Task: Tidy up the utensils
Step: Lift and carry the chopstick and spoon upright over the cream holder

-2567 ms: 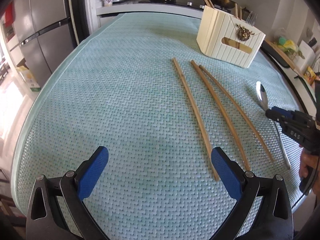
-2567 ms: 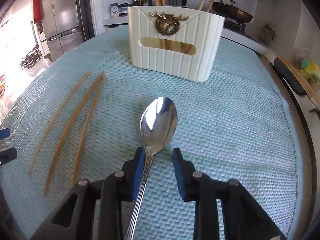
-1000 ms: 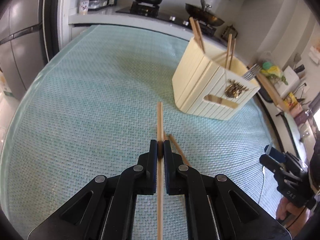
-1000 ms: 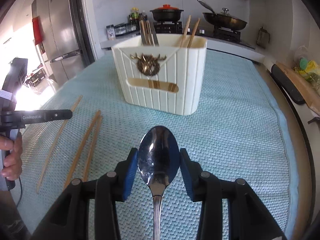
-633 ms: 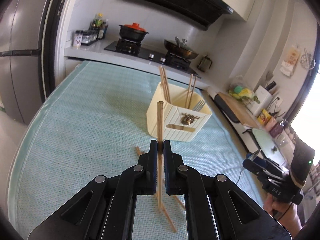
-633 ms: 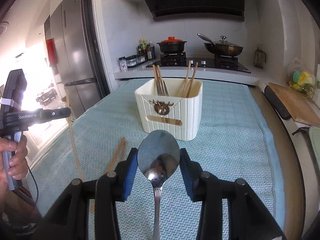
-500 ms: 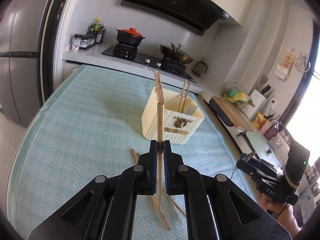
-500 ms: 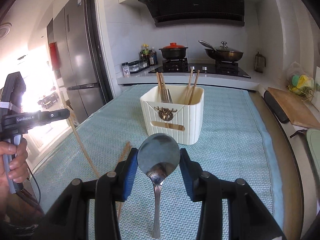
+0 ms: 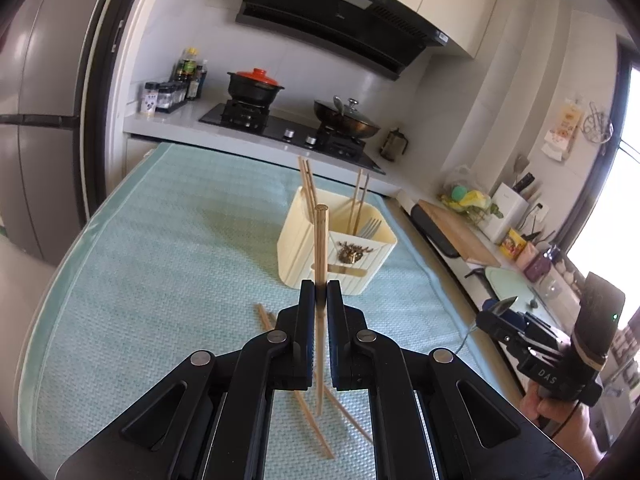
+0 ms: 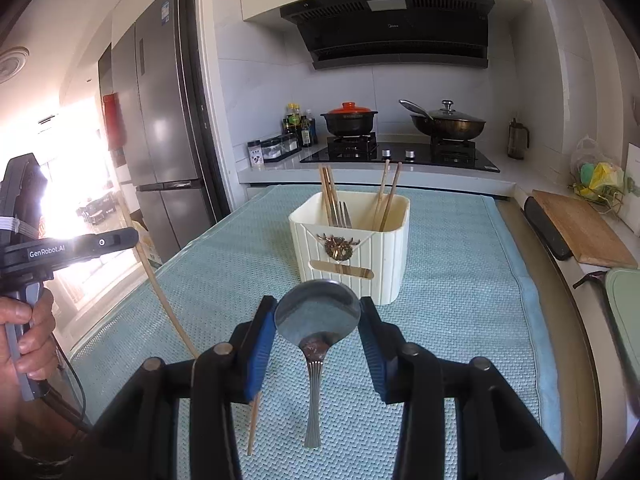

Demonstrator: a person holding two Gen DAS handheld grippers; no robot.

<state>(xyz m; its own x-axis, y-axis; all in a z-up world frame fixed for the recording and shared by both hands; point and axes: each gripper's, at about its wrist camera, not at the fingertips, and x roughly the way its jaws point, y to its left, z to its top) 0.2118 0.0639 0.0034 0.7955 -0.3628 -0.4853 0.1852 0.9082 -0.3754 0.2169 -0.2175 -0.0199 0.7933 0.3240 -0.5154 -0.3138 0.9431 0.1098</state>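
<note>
Home kitchen: hob (image 10: 400, 156), range hood (image 10: 400, 28), fridge (image 10: 160, 120).

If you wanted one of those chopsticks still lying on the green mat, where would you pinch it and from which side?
Probably from above, partway along the shaft of a loose chopstick, jaws closing across its width. It is thin, straight and flat on the mat, so only the two long sides offer purchase. The left gripper holds its own chopstick that way.

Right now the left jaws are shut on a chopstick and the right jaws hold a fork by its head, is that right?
Not quite: the right gripper holds a spoon by its bowl, not a fork, as the right wrist view shows. The left gripper is indeed shut on a chopstick.
</note>
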